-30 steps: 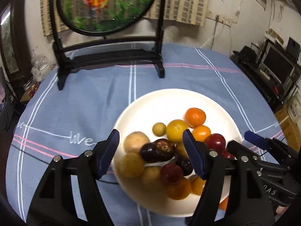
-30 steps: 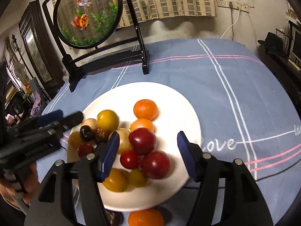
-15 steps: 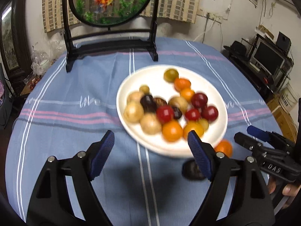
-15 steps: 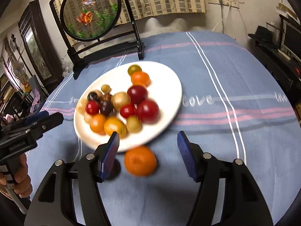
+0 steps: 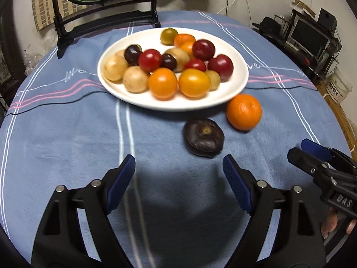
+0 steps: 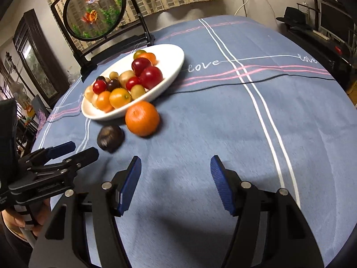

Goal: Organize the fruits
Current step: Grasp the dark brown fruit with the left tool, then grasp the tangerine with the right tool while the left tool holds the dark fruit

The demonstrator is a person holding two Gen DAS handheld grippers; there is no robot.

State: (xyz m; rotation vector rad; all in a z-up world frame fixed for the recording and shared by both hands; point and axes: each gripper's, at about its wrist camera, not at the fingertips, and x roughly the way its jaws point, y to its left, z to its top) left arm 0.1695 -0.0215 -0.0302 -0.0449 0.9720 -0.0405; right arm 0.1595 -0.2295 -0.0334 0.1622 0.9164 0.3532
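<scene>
A white plate (image 5: 236,89) holds several red, orange, yellow and tan fruits on the blue tablecloth. In front of it, on the cloth, lie an orange (image 5: 243,111) and a dark brown fruit (image 5: 204,137). My left gripper (image 5: 178,167) hovers open and empty just short of the dark fruit. The right wrist view shows the plate (image 6: 176,67), the orange (image 6: 142,118) and the dark fruit (image 6: 110,138) to the upper left of my right gripper (image 6: 176,167), which is open and empty over bare cloth. Each gripper shows in the other's view, at the frame's side.
A round goldfish screen on a black stand (image 6: 94,14) rises behind the plate. A thin black cable (image 6: 245,81) crosses the cloth. A monitor and shelves (image 5: 310,35) stand beyond the table's right edge. A hand (image 5: 334,221) holds the right gripper.
Both grippers have drawn back from over the plate toward the near side of the table. The orange and the dark fruit on the cloth came into view. The left jaws stand wider.
</scene>
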